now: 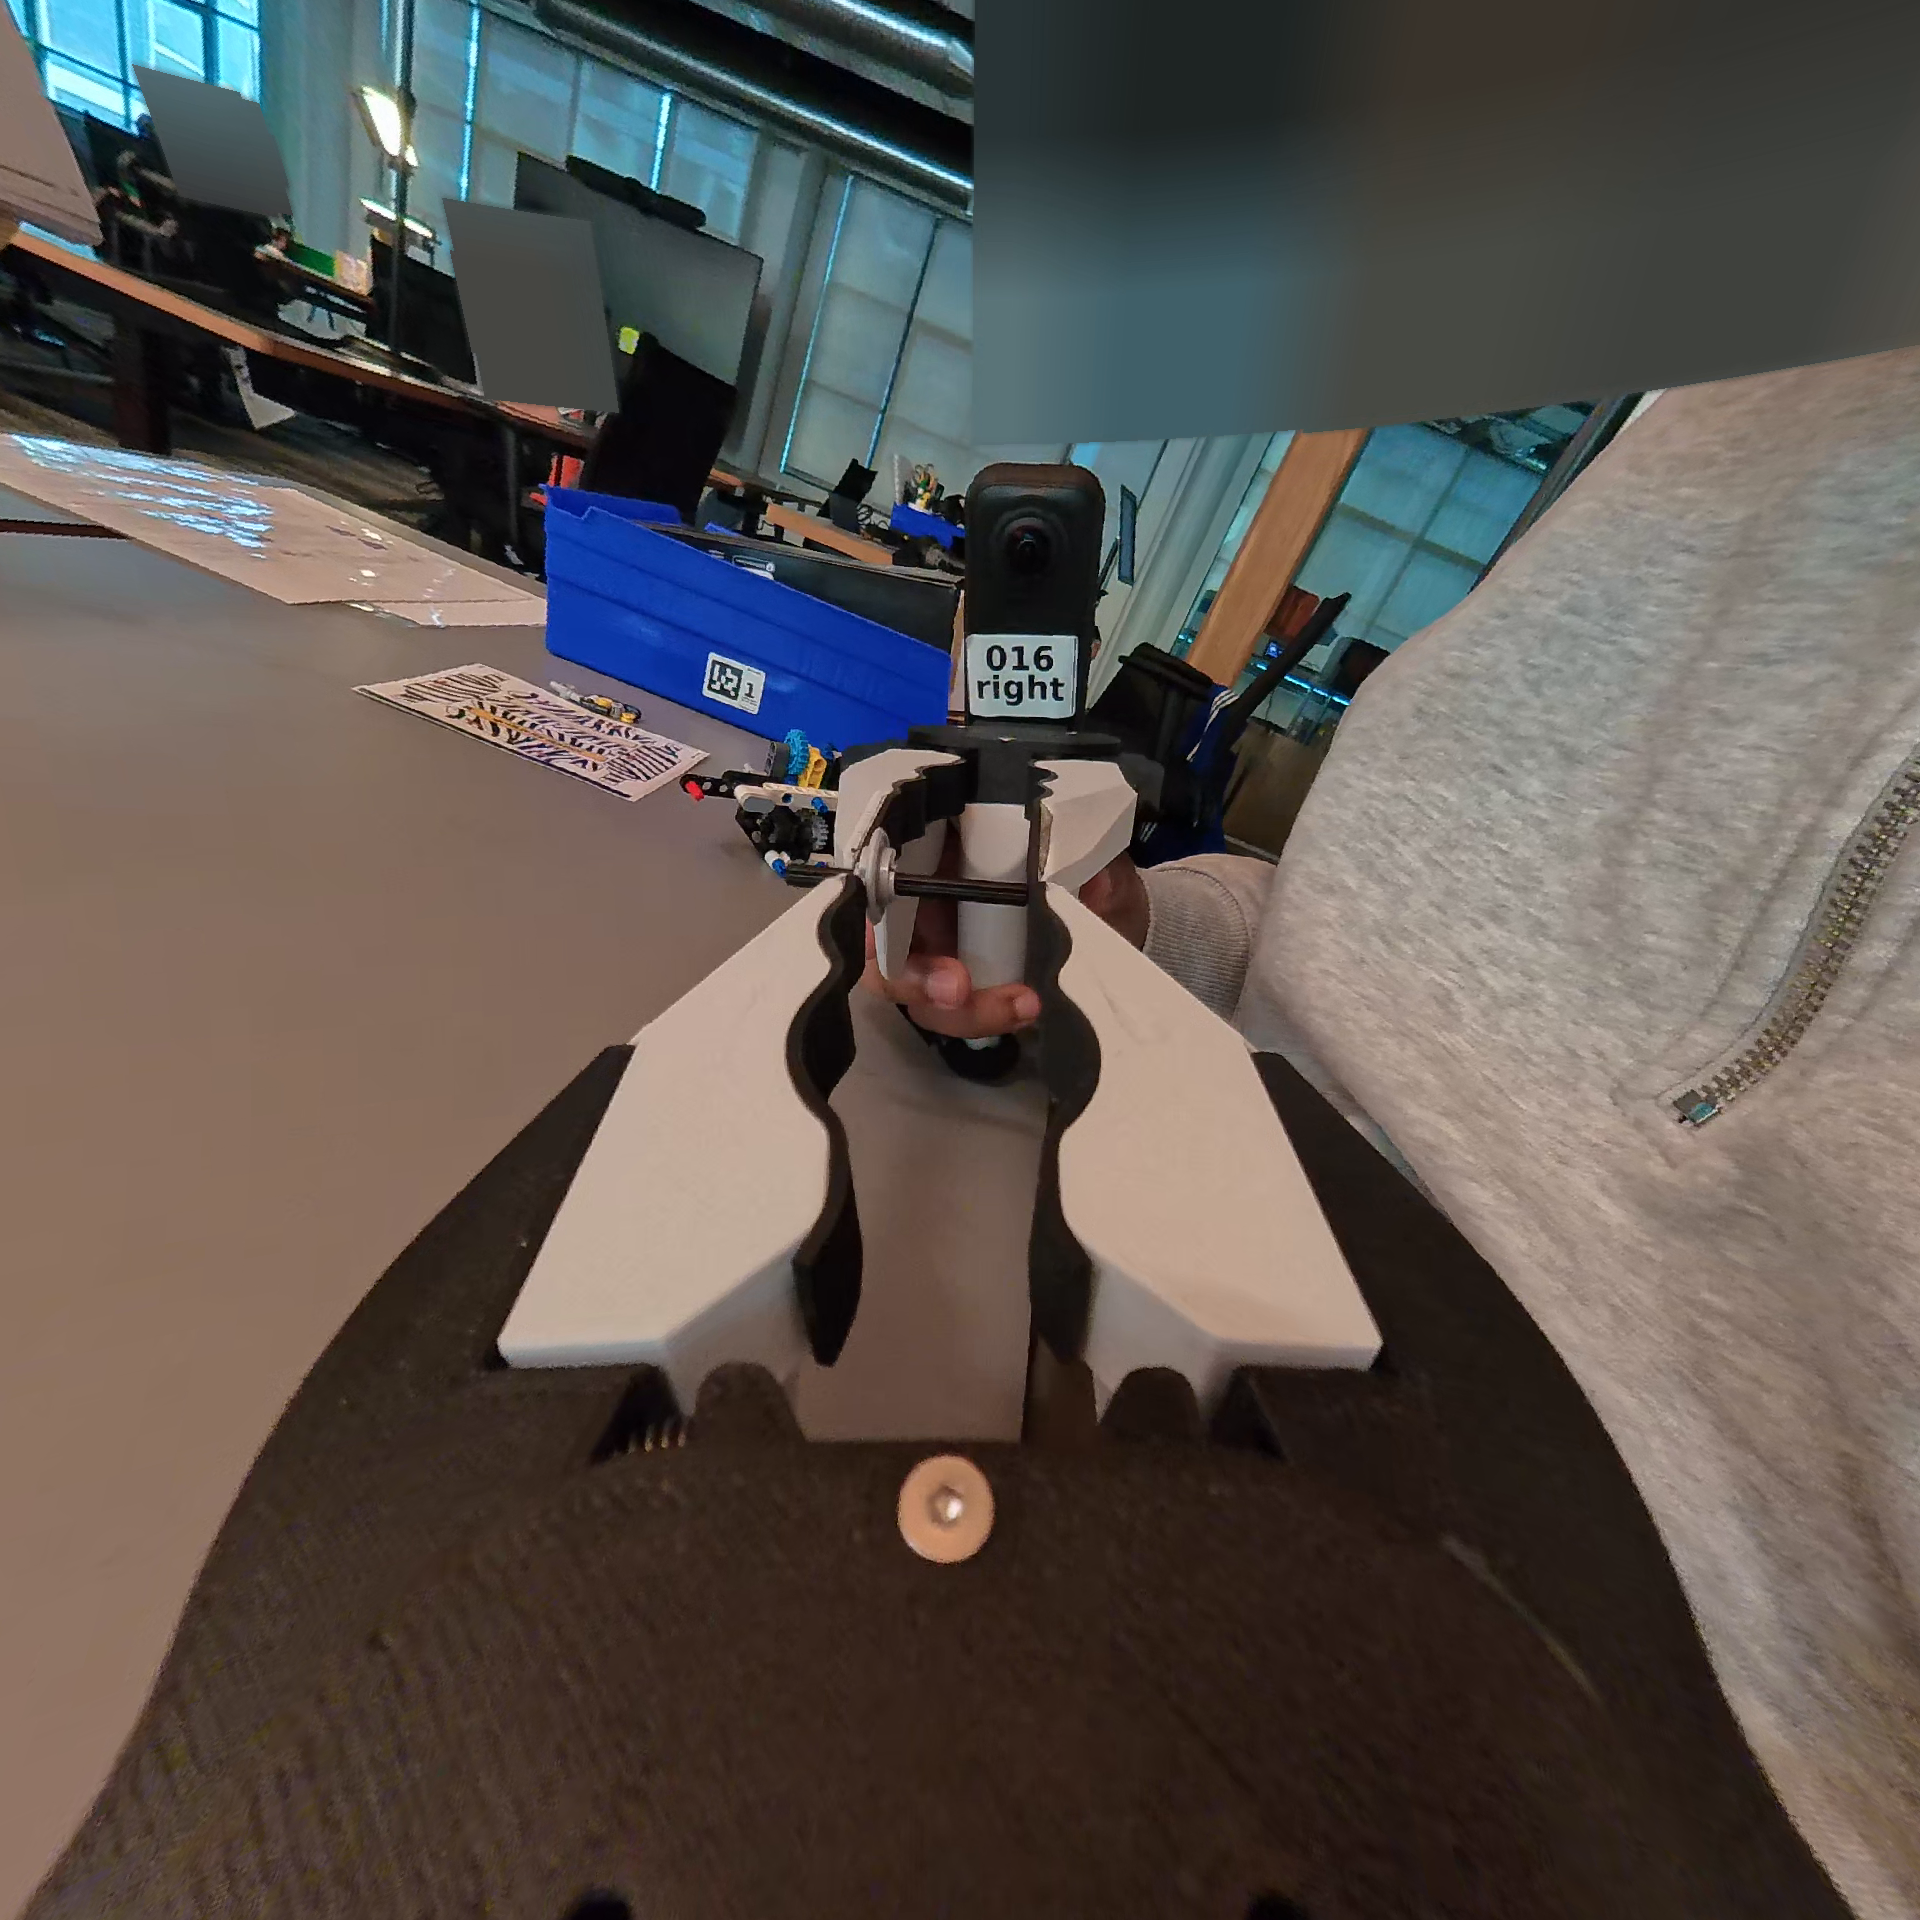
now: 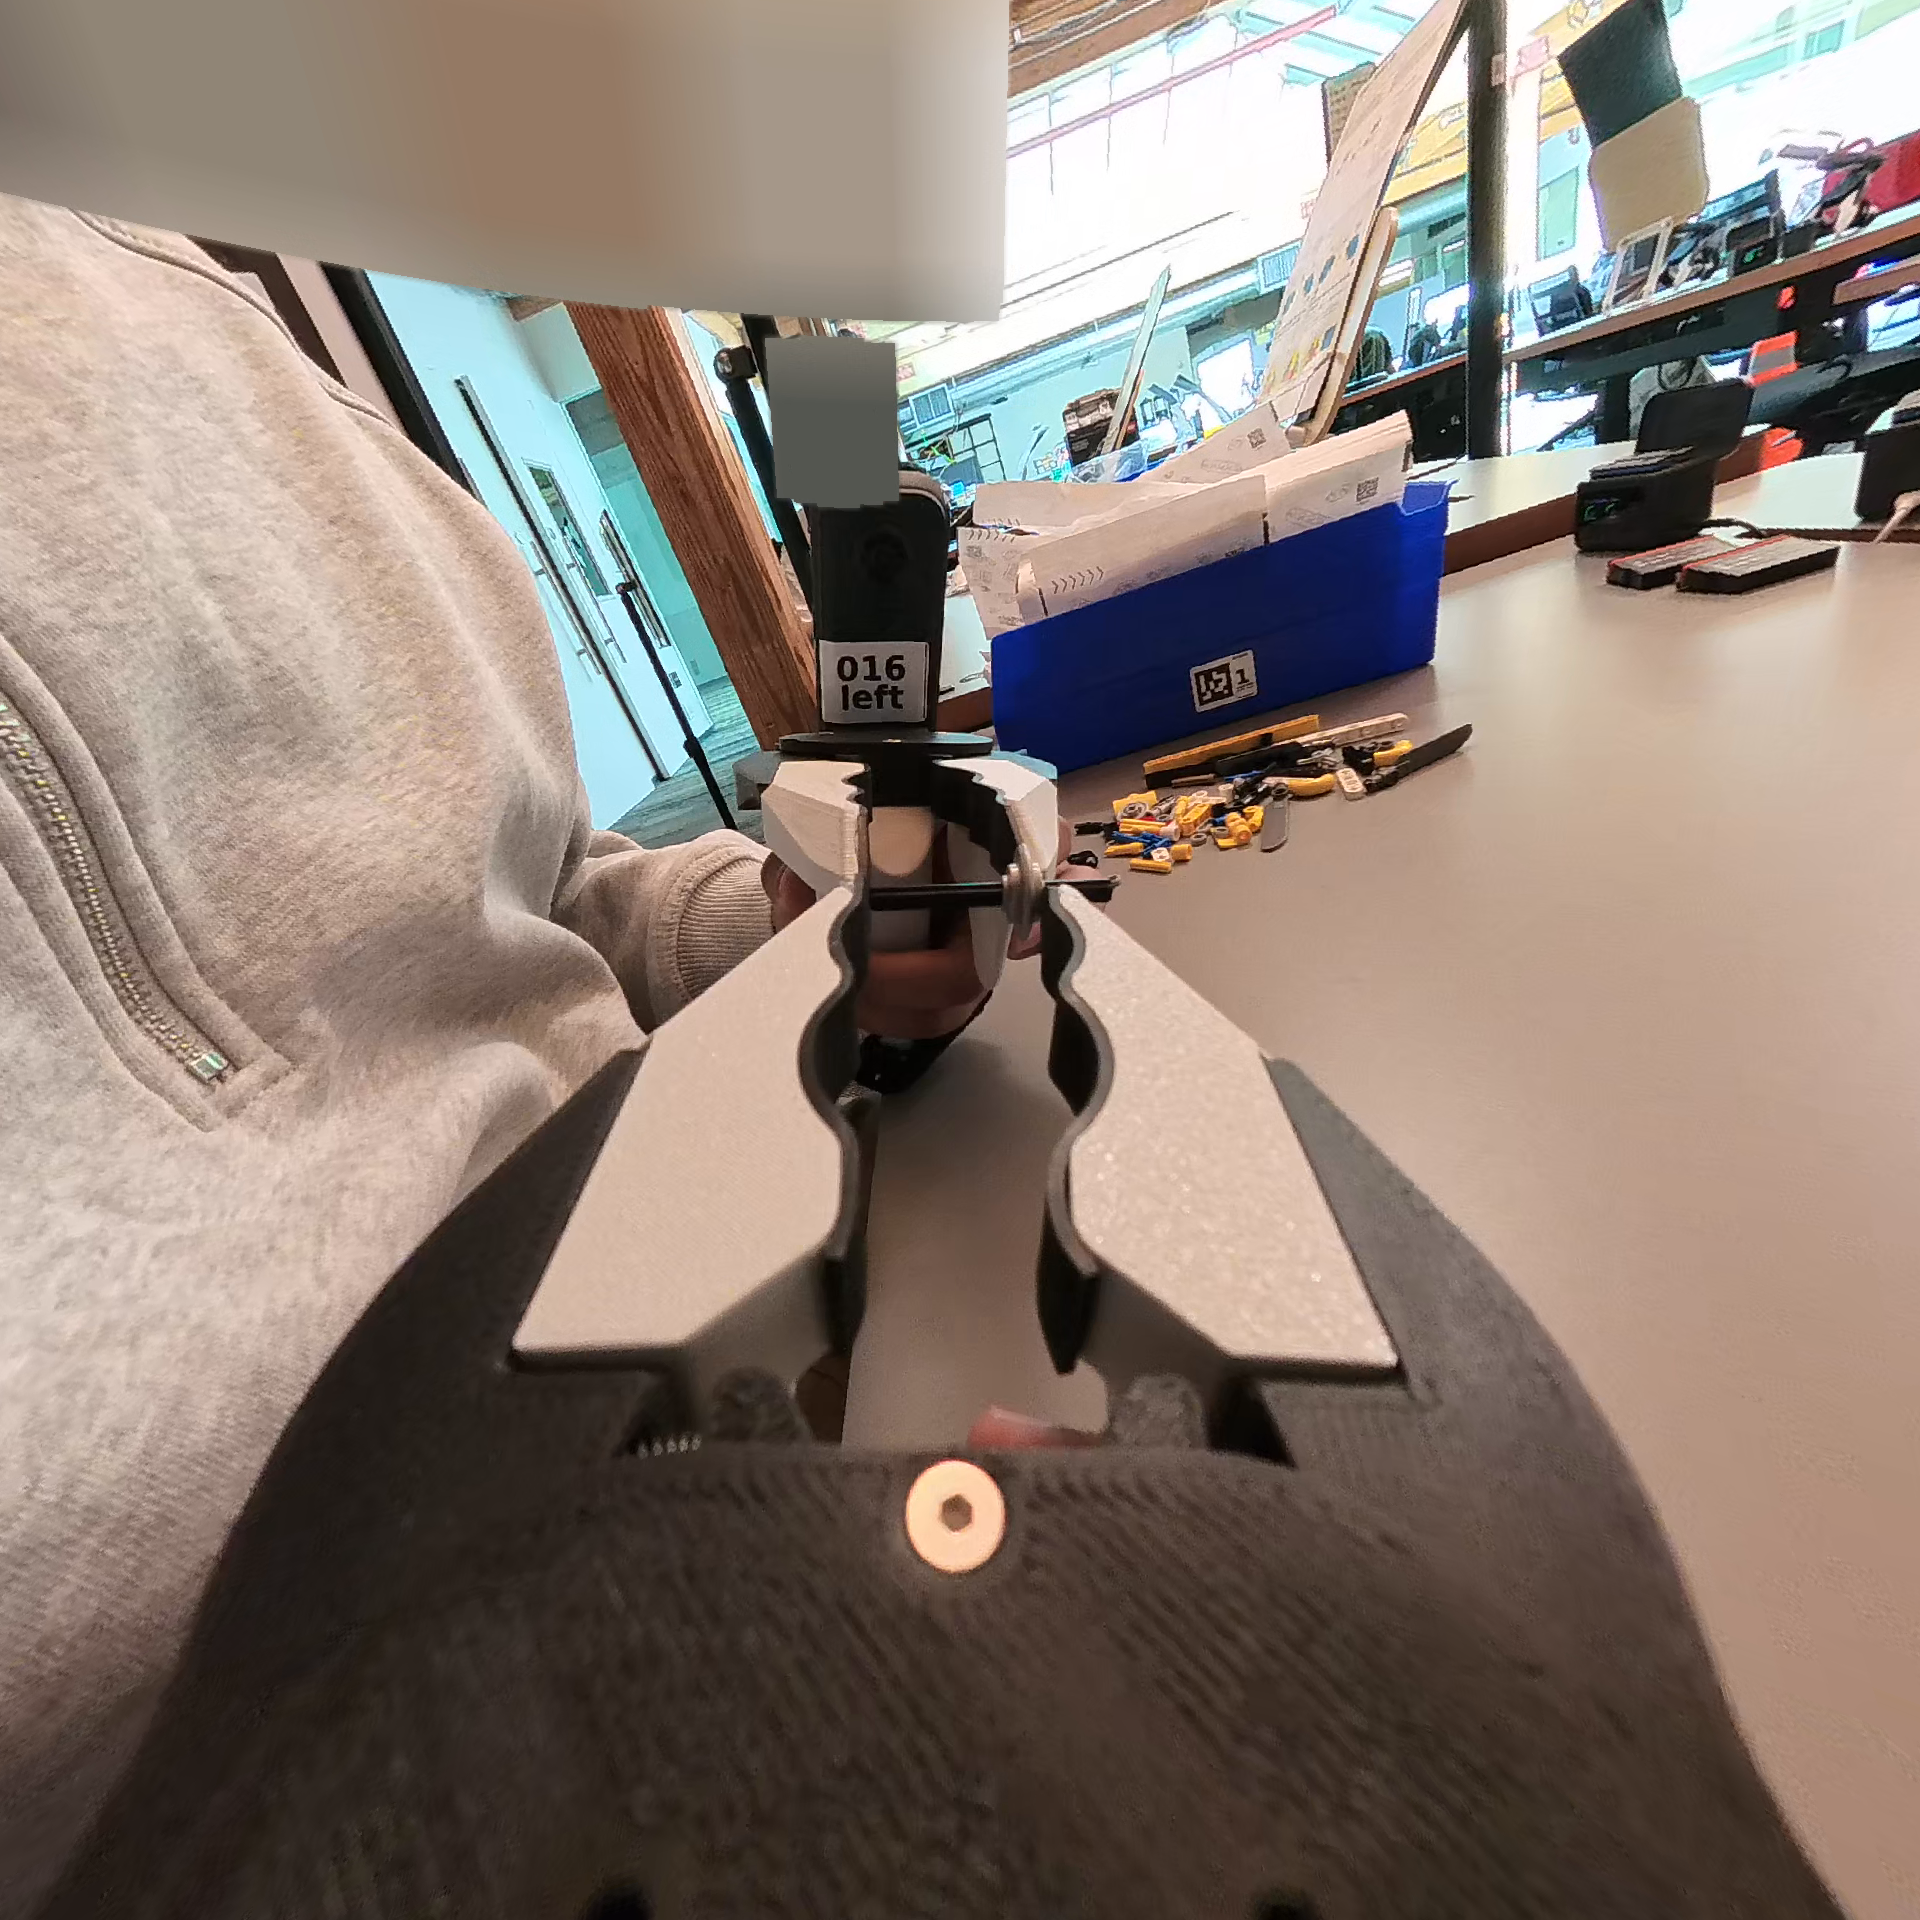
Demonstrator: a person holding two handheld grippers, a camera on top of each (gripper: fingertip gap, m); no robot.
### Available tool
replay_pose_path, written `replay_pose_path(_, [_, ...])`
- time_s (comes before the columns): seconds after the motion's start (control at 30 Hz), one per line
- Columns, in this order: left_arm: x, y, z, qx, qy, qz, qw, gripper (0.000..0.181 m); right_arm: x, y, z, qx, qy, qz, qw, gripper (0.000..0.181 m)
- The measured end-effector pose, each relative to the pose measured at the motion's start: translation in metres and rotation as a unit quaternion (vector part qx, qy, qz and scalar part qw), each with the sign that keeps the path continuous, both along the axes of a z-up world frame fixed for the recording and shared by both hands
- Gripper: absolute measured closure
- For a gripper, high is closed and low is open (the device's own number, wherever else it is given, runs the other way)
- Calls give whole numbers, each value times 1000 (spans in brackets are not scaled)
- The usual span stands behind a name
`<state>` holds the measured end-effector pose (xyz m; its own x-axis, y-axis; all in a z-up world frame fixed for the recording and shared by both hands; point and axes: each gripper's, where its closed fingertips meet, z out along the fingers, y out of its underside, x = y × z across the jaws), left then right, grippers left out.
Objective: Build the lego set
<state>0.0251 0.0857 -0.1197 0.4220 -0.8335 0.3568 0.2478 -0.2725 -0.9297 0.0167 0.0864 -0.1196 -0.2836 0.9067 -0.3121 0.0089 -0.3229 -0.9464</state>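
Observation:
My left gripper (image 1: 945,888) and right gripper (image 2: 954,902) face each other tip to tip above the grey table (image 1: 312,935). A thin black axle (image 1: 966,889) with a grey disc (image 1: 881,876) on it spans the gap at the tips. It also shows in the right wrist view (image 2: 935,896), with the disc (image 2: 1023,878) near my right finger. Both pairs of jaws stand apart by about the axle's length. I cannot tell which gripper holds it. A partly built model (image 1: 790,810) sits behind. Loose yellow, blue and black pieces (image 2: 1247,800) lie on the table.
A blue bin (image 1: 727,644) stands behind the model; the right wrist view shows a blue bin (image 2: 1216,634) with paper bags in it. A sticker sheet (image 1: 540,727) and printed sheets (image 1: 260,530) lie on the table. A person in a grey hoodie (image 1: 1558,935) is close beside.

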Motion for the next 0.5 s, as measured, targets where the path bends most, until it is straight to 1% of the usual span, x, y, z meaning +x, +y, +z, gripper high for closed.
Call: replay_pose_path(0.5, [-4,5,-1,2,5,11,1000,153,-5,4,-1,-8,-4,-13,1000,152])
